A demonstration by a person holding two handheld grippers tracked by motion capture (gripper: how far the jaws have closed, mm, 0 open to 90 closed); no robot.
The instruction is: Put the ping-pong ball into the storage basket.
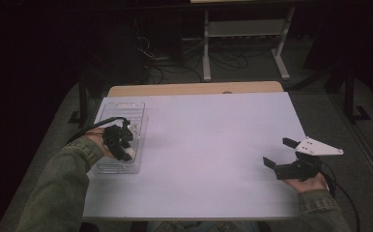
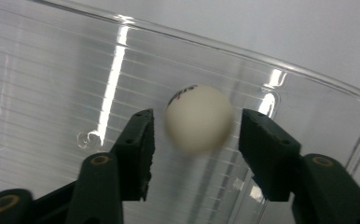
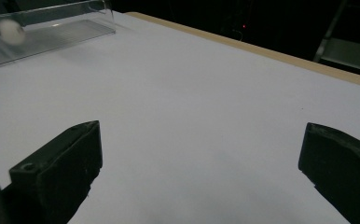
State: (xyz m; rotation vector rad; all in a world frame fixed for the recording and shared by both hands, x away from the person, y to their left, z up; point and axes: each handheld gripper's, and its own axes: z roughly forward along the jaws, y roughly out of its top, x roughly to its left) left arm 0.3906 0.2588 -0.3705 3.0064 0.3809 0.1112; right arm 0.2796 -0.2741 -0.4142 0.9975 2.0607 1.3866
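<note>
A small white table-tennis ball point(image 2: 197, 117) with dark printed lettering sits over the ribbed floor of a clear rectangular plastic tray point(image 2: 308, 79), near one of its rounded corners. It lies between the two black jaws of the left gripper point(image 2: 196, 140), and a narrow gap shows on each side of it, so the jaws stand apart and clasp nothing. The ball looks slightly blurred.

In the high view the left gripper point(image 1: 121, 142) hangs over the near half of the tray point(image 1: 121, 108), which rests at the left edge of the white table top point(image 1: 213, 145), and the ball point(image 1: 129, 153) shows pale just beneath it. A green sleeve point(image 1: 64, 183) leads to that hand.

Well apart, at the table's right edge, the right gripper point(image 1: 277, 152) is held low with its jaws spread wide and bare table between them. From the right gripper view the ball point(image 3: 10, 30) and tray point(image 3: 52, 37) appear far off across the table.
</note>
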